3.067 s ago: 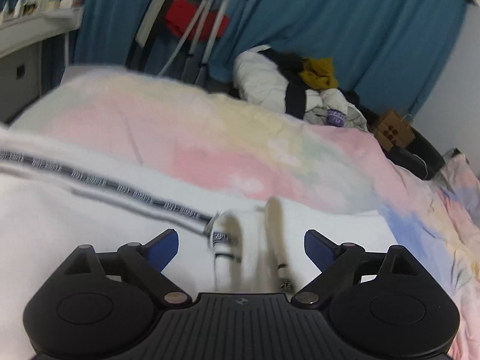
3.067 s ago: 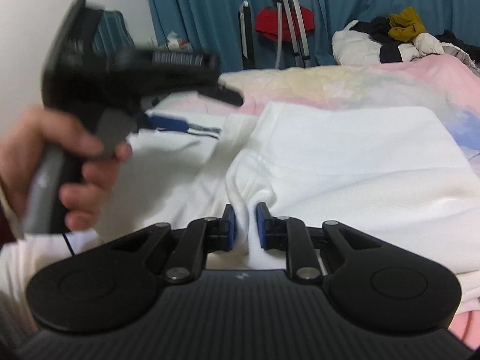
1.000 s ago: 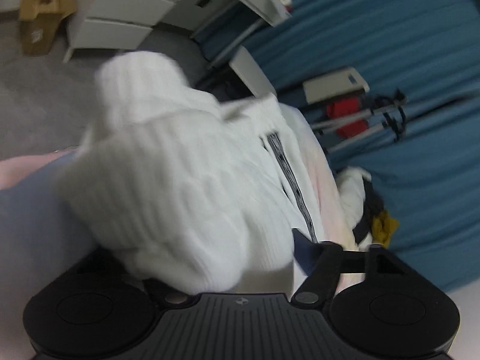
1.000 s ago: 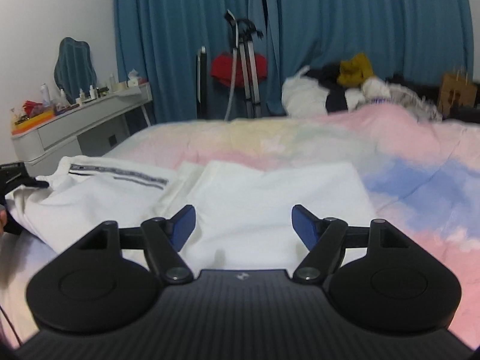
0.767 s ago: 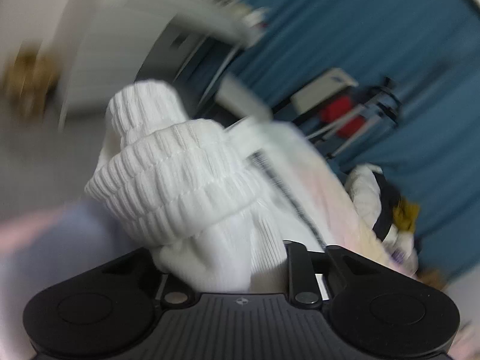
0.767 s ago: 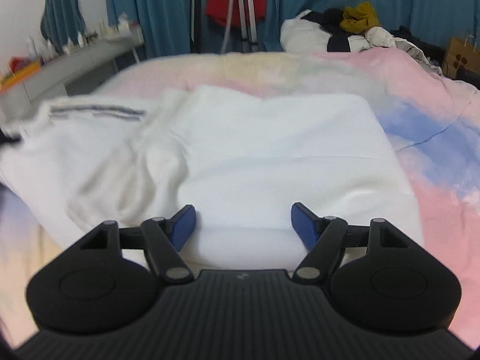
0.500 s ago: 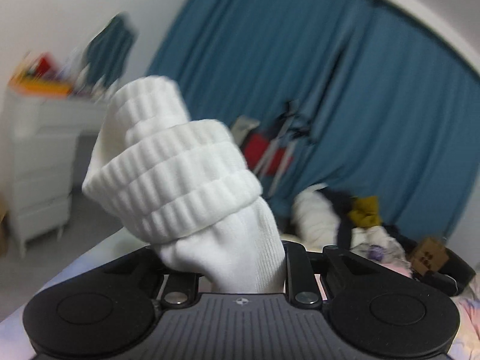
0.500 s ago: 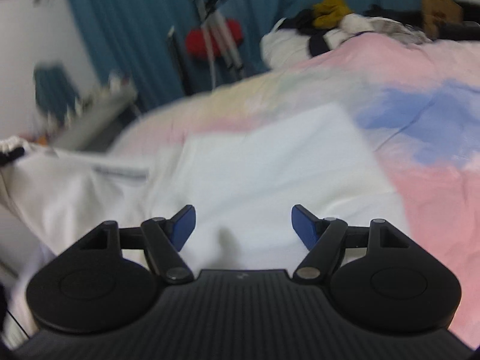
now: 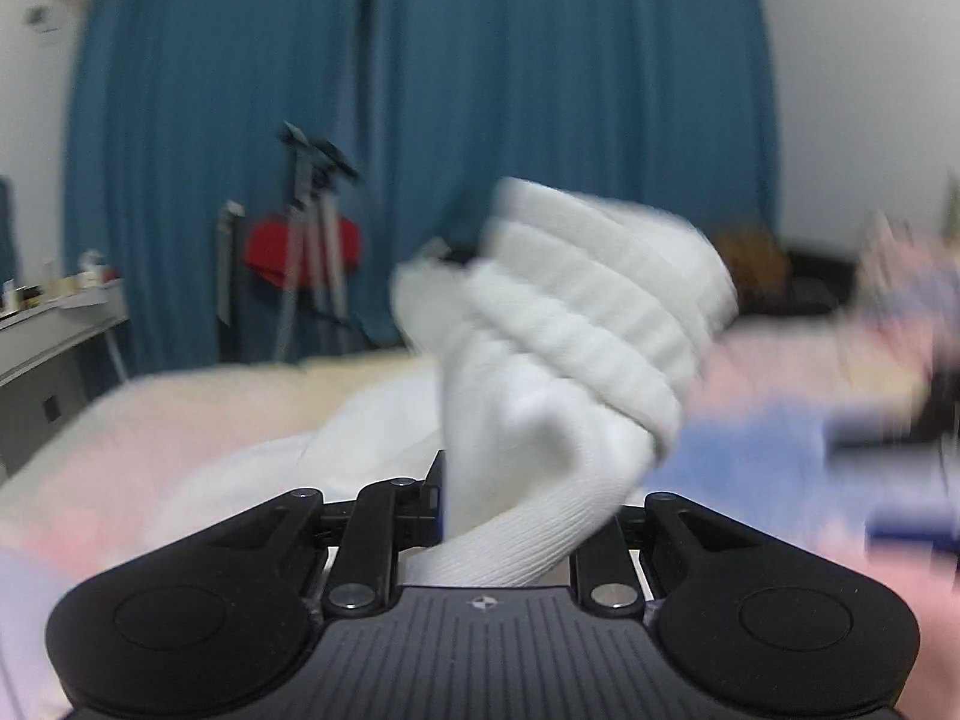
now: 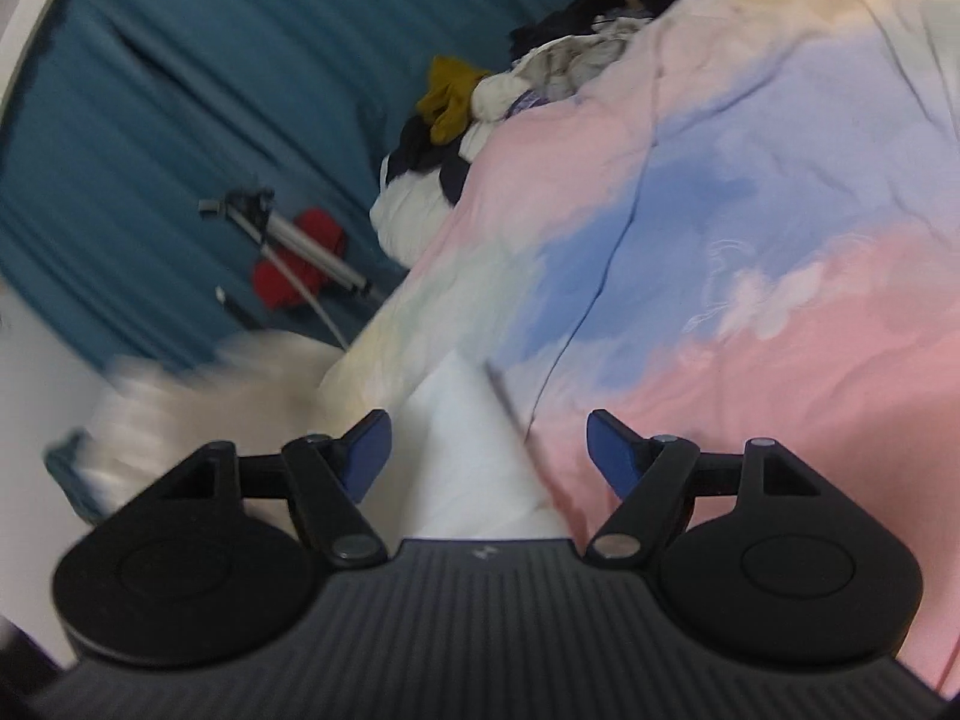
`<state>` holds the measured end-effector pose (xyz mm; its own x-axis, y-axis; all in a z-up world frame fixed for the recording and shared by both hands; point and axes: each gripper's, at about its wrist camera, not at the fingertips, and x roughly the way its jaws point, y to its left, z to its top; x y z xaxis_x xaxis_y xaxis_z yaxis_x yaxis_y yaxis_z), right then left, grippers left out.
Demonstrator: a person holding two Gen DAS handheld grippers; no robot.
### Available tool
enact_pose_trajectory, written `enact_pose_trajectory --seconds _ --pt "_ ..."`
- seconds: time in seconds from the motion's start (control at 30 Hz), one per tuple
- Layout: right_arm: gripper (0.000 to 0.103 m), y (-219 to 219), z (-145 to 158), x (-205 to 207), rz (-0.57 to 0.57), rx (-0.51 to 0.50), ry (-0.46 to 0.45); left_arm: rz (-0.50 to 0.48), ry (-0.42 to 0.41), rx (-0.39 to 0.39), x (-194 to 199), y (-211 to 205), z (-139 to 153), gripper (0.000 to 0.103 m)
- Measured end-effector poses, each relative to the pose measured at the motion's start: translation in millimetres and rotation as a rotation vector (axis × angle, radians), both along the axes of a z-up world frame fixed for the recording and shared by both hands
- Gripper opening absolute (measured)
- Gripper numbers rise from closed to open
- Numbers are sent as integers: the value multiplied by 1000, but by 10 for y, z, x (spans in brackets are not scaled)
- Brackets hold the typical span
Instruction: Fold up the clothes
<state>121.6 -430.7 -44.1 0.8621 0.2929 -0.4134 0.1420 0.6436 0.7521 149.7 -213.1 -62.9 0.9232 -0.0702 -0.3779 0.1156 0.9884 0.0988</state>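
Note:
My left gripper (image 9: 510,498) is shut on the ribbed cuff (image 9: 576,324) of a white sweater sleeve and holds it up in the air, blurred by motion. The rest of the white sweater (image 9: 336,444) lies on the pastel bedspread (image 9: 120,438) below. My right gripper (image 10: 486,450) is open and empty above the sweater's folded edge (image 10: 474,456) on the bedspread (image 10: 780,360). The lifted sleeve shows as a white blur (image 10: 198,396) at the left of the right wrist view.
A pile of other clothes (image 10: 480,114) lies at the far end of the bed. A tripod with a red cloth (image 9: 306,246) stands before blue curtains (image 9: 420,90). A white dresser (image 9: 54,330) is at the left.
My left gripper has swung the held cuff up and rightward over the bed. My right gripper stayed open and tilted, now looking along the bedspread's right side.

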Motion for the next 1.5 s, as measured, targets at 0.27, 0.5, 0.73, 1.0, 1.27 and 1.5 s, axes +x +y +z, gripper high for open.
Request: enact_pose_trajectory --seconds 0.27,0.5,0.73,1.0,1.27,1.5 --pt "75 -49 -80 133 102 121 -6 -54 43 129 -27 -246 -350 24" --pt "75 50 -44 310 204 145 -10 -143 50 288 -280 120 -510 72" --pt "83 252 110 644 312 40 -15 -200 50 427 -701 438 -502 81" --pt "82 616 -15 1060 495 -169 21 -142 87 477 -973 856 -674 81" --pt "50 788 -134 1186 522 -235 -16 -117 101 443 -955 985 -692 81" --pt "17 624 76 1042 426 -211 -78 -122 78 441 -877 974 -655 77"
